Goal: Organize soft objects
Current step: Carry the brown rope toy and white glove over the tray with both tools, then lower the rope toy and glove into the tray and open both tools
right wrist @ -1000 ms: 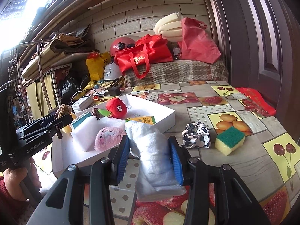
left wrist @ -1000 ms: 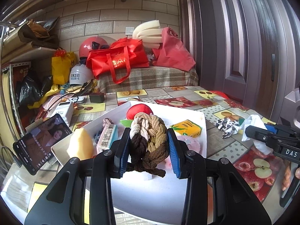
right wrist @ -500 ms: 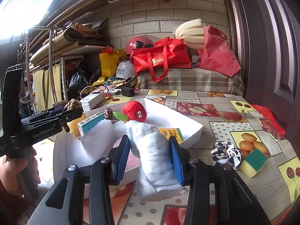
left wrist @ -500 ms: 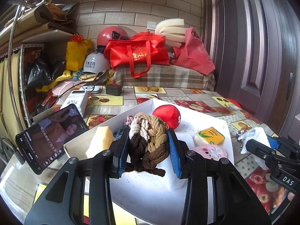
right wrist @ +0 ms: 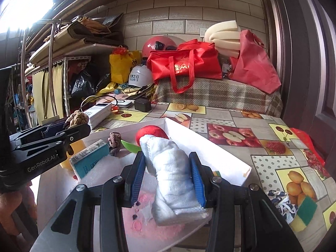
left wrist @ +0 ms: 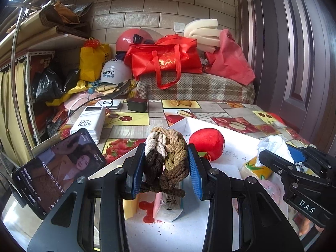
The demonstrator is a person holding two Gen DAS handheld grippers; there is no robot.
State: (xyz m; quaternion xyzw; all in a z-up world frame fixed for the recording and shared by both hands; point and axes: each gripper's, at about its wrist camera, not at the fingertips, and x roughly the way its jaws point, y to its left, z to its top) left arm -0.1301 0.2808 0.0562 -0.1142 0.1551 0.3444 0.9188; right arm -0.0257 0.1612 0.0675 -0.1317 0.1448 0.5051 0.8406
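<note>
Left tool (left wrist: 166, 168) clamped on braided brown-and-cream knitted knot (left wrist: 166, 153); right tool (right wrist: 168, 178) clamped on rolled pale-blue towel (right wrist: 170, 174). Both held above shallow white cardboard tray (right wrist: 210, 147) on fruit-patterned surface (right wrist: 241, 138).

Fuzzy knitted braided scrunchie (left wrist: 166, 157), soft terry white towel (right wrist: 171, 176), glossy tablecloth (right wrist: 266, 130)

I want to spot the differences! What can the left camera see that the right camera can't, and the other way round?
Only the left view shows the phone propped at the table edge. Only the right view shows the green-and-yellow sponge and patterned cloth lying on the table outside the tray. Both show the white tray, the red plush, the left gripper shut on the braided knot, and the right gripper shut on the rolled towel.
</note>
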